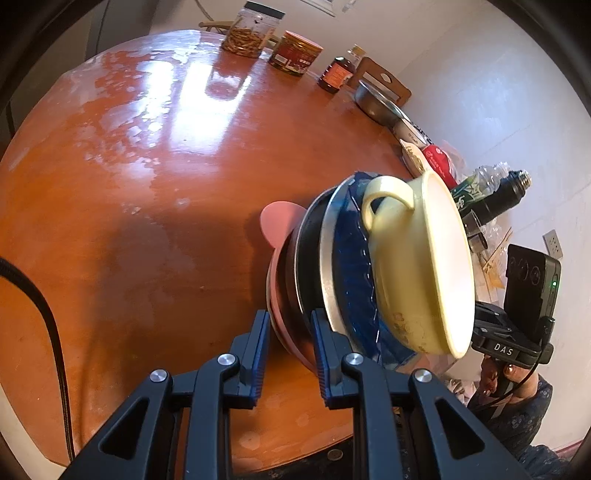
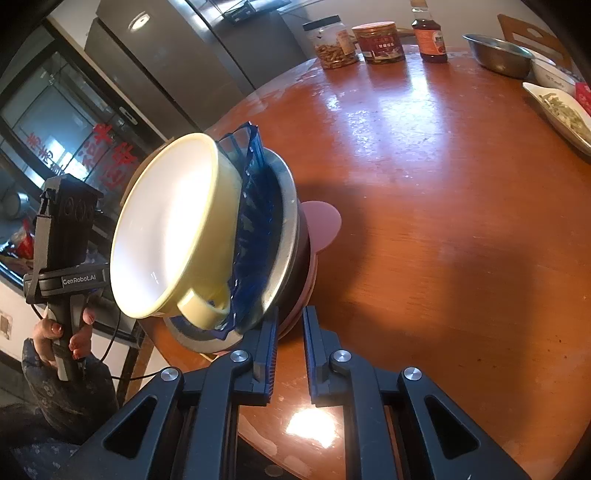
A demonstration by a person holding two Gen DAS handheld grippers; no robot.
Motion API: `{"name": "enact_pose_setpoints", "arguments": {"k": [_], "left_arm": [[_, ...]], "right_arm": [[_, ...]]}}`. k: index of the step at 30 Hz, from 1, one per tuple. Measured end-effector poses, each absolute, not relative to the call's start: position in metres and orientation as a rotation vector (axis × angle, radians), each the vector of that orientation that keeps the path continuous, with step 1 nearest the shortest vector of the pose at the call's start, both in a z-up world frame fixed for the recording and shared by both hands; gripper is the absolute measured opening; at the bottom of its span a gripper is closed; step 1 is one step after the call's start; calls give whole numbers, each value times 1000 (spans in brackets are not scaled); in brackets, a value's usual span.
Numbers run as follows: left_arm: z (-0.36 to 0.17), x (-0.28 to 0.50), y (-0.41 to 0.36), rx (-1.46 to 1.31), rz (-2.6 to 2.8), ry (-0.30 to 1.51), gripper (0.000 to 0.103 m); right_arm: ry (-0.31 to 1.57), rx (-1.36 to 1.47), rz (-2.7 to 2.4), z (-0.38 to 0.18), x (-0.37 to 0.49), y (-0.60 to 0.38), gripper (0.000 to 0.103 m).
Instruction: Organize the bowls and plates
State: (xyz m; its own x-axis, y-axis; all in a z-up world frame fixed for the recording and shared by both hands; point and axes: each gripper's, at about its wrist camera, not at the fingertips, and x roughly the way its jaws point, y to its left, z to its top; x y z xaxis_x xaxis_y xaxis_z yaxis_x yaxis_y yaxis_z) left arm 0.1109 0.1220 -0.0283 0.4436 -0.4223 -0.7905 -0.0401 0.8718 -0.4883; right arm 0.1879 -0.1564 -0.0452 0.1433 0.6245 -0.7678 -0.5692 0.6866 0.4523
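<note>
Right, stack of dishes up off the round wooden table (image 1: 155, 155), tipped well over. Left gripper (image 1: 290, 325) is pinching the stack's rim on one side, its pads closed on the pink plate (image 1: 280, 225) and the dark plate (image 1: 308, 236) at the bottom edge. Right gripper (image 2: 290, 325) clamps the opposite rim, jaws nearly together round the same bottom plates; pink ear-shaped tab pokes out just past it.

Order from the bottom: pink plate w/ round ears, dark plate, steel plate (image 1: 327, 258), blue glass plate (image 1: 351, 266), then the yellow bowl (image 1: 417, 258) w/ a handle nested on top. Bowl's white inside faces away from the table in the right wrist view; handle sits low there, high in the left view.

Far edge of table: clear jar (image 1: 249, 35) of snacks, red-lidded jar (image 1: 295, 53), sauce bottle (image 1: 336, 74), steel bowl (image 1: 375, 101), white dish (image 2: 561, 114) w/ food. Wooden chair back behind the steel bowl.

Person's hand (image 2: 61, 338) grips the left gripper's handle, patterned dark sleeve below.
</note>
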Motion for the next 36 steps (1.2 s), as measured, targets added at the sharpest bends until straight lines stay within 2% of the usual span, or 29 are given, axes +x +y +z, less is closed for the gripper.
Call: {"name": "enact_pose_setpoints", "arguments": {"k": [36], "left_arm": [[-26, 155, 50, -392, -308, 1134, 22]], "right_arm": [[1120, 102, 781, -41, 199, -225, 14]]}}
